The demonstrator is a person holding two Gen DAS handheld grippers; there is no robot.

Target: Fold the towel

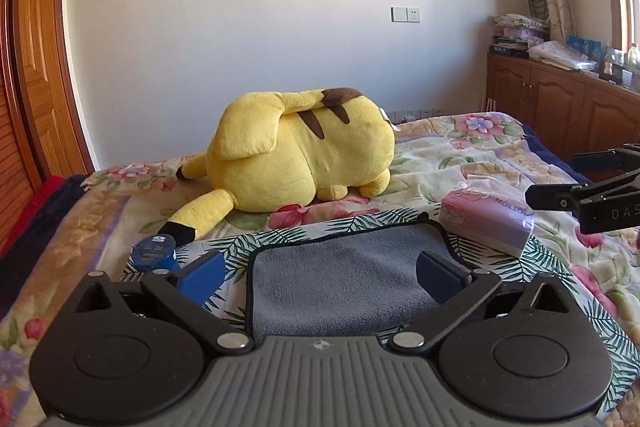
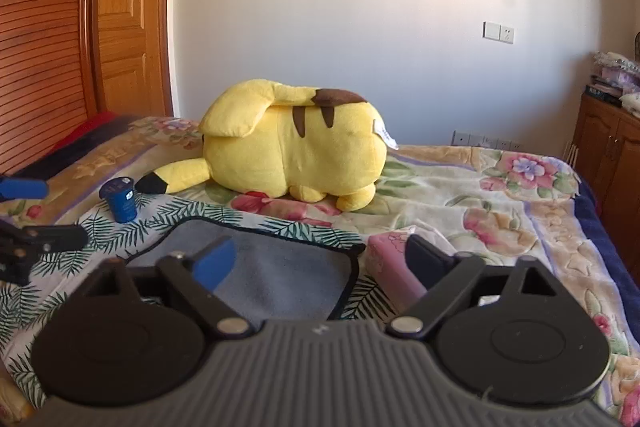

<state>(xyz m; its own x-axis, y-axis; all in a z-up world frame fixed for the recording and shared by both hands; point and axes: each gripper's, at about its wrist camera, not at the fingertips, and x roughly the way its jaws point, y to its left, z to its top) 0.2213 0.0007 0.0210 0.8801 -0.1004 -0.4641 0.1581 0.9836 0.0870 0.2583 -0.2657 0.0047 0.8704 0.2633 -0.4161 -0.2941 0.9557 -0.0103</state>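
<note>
A grey towel point(image 1: 344, 279) with a black hem lies flat on a leaf-print cloth point(image 1: 360, 221) on the bed. My left gripper point(image 1: 320, 273) is open and empty, low over the towel's near part, its blue fingers either side of it. In the right wrist view the towel point(image 2: 276, 279) lies left of centre. My right gripper point(image 2: 320, 263) is open and empty, over the towel's right edge. Each gripper shows at the edge of the other's view, the right one point(image 1: 532, 197) and the left one point(image 2: 60, 215).
A big yellow plush toy point(image 1: 296, 155) lies behind the towel. A pink tissue pack point(image 1: 488, 221) sits at the towel's right, a small blue can point(image 2: 120, 201) at its left. A floral bedspread point(image 1: 460, 155) covers the bed. Wooden cabinets point(image 1: 560, 103) stand at right, wooden doors point(image 2: 80, 27) at left.
</note>
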